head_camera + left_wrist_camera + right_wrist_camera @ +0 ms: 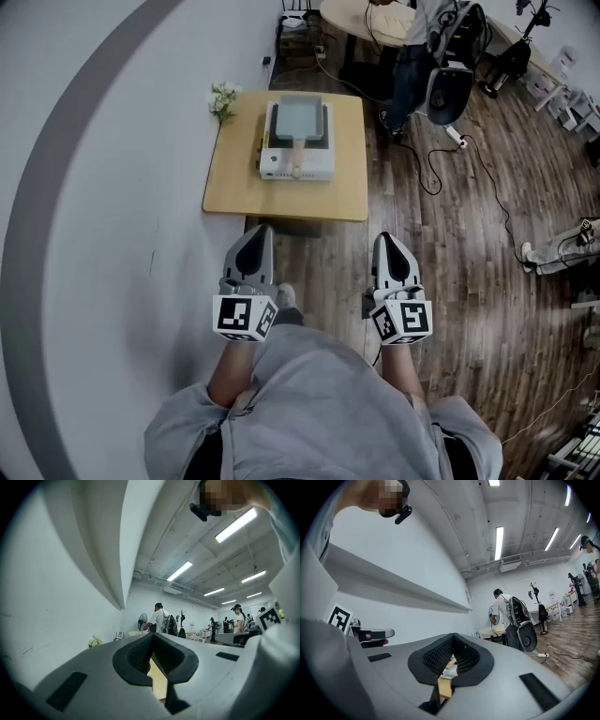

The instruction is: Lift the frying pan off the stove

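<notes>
Grey sweatshirt [328, 403], left gripper [260, 232] and right gripper [385, 240], grey fingers [251, 255] shut, empty, rectangular dark frying pan [298, 117], wooden handle [297, 157], on boxy white stove [321, 169], wooden counter [234, 183]

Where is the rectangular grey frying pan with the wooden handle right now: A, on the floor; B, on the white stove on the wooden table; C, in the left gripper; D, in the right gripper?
B: the head view shows the rectangular grey frying pan resting on the white stove on the light wooden table.
</notes>
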Demonstrator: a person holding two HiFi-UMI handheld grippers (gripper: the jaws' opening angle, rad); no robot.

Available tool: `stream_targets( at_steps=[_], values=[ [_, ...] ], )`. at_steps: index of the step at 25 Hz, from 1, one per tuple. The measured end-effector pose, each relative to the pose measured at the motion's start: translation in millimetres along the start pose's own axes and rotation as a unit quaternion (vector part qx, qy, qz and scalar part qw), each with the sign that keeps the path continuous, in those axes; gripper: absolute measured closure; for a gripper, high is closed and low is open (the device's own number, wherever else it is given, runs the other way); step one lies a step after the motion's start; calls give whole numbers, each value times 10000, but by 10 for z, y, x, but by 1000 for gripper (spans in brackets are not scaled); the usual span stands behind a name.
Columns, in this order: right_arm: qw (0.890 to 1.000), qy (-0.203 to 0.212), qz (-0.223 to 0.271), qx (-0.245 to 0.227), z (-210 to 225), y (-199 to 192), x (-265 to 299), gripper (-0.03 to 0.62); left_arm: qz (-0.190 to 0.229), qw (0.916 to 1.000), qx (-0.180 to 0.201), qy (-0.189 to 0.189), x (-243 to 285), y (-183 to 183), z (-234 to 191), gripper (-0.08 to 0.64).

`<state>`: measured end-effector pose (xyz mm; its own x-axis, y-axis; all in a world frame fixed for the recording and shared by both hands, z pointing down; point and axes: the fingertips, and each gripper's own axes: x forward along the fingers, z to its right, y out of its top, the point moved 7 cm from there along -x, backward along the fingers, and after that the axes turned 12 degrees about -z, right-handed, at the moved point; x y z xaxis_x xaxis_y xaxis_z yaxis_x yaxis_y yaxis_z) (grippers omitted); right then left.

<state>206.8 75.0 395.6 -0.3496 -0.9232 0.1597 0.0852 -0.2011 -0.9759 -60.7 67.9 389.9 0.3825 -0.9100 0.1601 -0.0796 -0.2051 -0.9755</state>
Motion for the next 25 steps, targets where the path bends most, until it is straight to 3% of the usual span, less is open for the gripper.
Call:
stream_targets(
  at_steps=[10,25],
  values=[
    [10000,-48,64,-23,-101,280,1093,594,-21,9998,95,-189,783,317,-719,558],
    [9991,-61,-413,111,-255,110,1937,594,-442,9982,-203,-354,1324,184,-1415,558]
  ],
)
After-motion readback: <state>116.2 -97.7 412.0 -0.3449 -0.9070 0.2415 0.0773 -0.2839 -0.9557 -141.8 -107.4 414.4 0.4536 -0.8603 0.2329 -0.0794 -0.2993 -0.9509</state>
